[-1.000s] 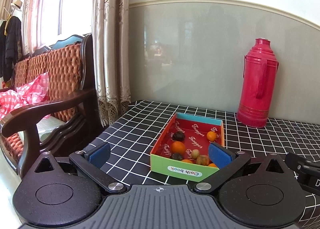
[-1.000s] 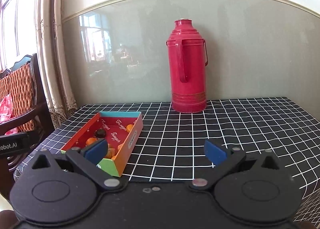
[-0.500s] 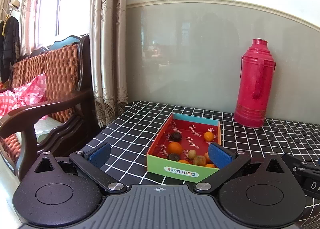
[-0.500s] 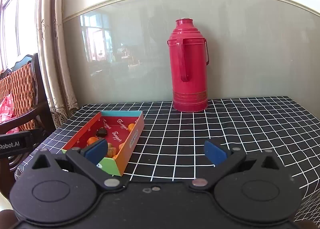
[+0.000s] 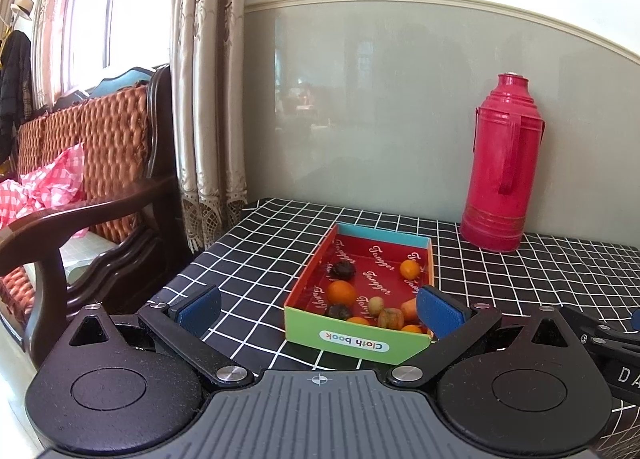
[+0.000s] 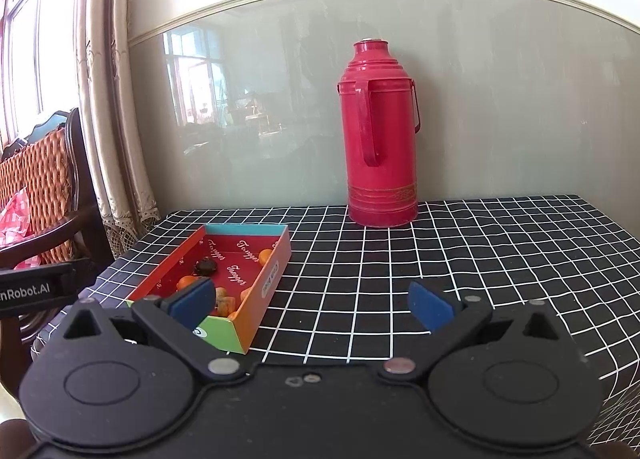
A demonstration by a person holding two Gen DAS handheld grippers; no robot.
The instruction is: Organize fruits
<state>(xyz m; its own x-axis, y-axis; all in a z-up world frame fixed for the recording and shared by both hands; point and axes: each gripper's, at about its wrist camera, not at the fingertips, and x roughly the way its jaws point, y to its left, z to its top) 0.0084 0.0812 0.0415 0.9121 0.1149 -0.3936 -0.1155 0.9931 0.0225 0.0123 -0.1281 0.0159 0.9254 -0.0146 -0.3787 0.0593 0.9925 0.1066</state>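
A shallow cardboard box [image 5: 354, 343] with a red inside and a green front wall lies on the checked tablecloth. It holds several small fruits: oranges [image 5: 341, 292], dark round ones [image 5: 343, 269] and pale ones [image 5: 376, 305]. My left gripper [image 5: 318, 309] is open and empty, just short of the box's front wall. My right gripper [image 6: 312, 301] is open and empty, to the right of the box [image 6: 264, 291], with its left finger in front of the box's near end.
A tall red thermos [image 5: 502, 171] stands at the back against the wall, also in the right wrist view [image 6: 380, 143]. A wooden armchair [image 5: 92, 195] and a curtain [image 5: 204, 99] are off the table's left edge. The black checked tablecloth [image 6: 460, 259] stretches to the right.
Both grippers have drawn back a little from the box, and the left view has swung slightly left. Both stay open and empty; the fruits have not moved.
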